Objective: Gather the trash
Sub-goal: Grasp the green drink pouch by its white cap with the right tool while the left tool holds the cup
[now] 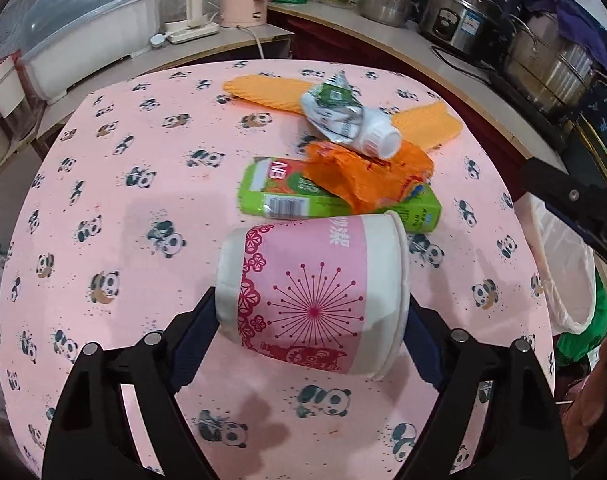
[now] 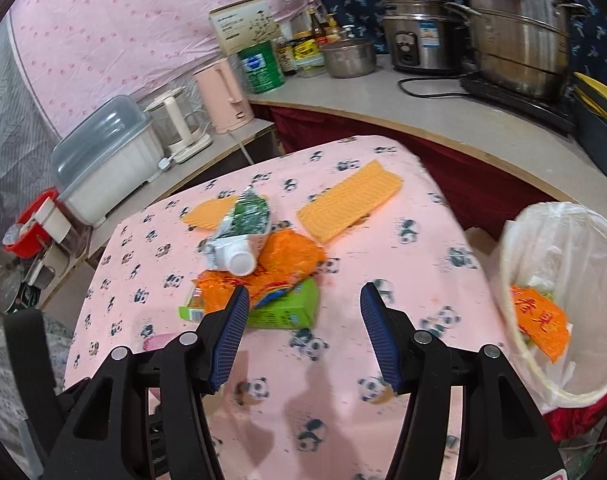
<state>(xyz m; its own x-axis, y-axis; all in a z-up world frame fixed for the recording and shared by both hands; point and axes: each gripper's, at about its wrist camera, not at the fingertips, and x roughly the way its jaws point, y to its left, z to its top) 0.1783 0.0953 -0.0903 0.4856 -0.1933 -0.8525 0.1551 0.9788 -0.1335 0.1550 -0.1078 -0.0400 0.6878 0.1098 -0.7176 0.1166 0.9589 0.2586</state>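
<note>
Left wrist view: left gripper brackets a toppled paper cup on the panda tablecloth, pads apparently touching; squeeze gently. Right gripper hangs open, empty, beside the lined bin.

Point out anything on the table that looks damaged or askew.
The paper cup lies on its side between the left gripper fingers. Behind it, a squeezed, crumpled toothpaste tube rests on a crushed orange wrapper atop the green box.
</note>
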